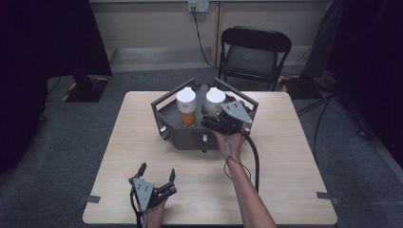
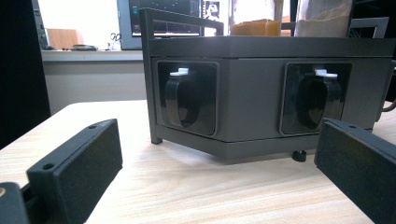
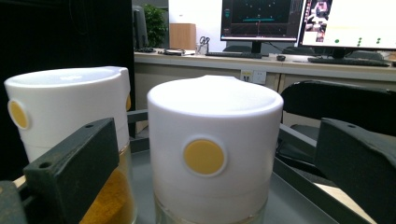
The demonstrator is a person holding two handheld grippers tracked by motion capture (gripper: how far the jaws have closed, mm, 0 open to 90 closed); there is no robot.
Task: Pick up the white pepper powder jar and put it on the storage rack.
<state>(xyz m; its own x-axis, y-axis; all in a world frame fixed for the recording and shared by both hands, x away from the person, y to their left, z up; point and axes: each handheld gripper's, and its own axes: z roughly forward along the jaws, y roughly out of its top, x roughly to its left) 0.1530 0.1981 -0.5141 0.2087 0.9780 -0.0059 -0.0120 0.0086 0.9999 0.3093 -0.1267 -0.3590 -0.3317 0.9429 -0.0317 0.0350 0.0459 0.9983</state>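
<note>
Honestly, from the high view the right gripper (image 1: 219, 115) is reaching into the dark tray (image 1: 167, 124) at the right white-lidded jar (image 1: 215, 100), while the left gripper (image 1: 157, 176) idles spread on the table (image 1: 285, 166). Left gripper view just faces the tray's knobs. In the right gripper view the jaws are spread either side of that jar (image 3: 212, 154) without touching (orange-filled jar (image 3: 70, 126) sits just beside), so a skewed close could bump the neighbour or slip off the smooth lid.

Bare forearms; black grippers (image 1: 157, 176) with grey triangular plates, black cables.
</note>
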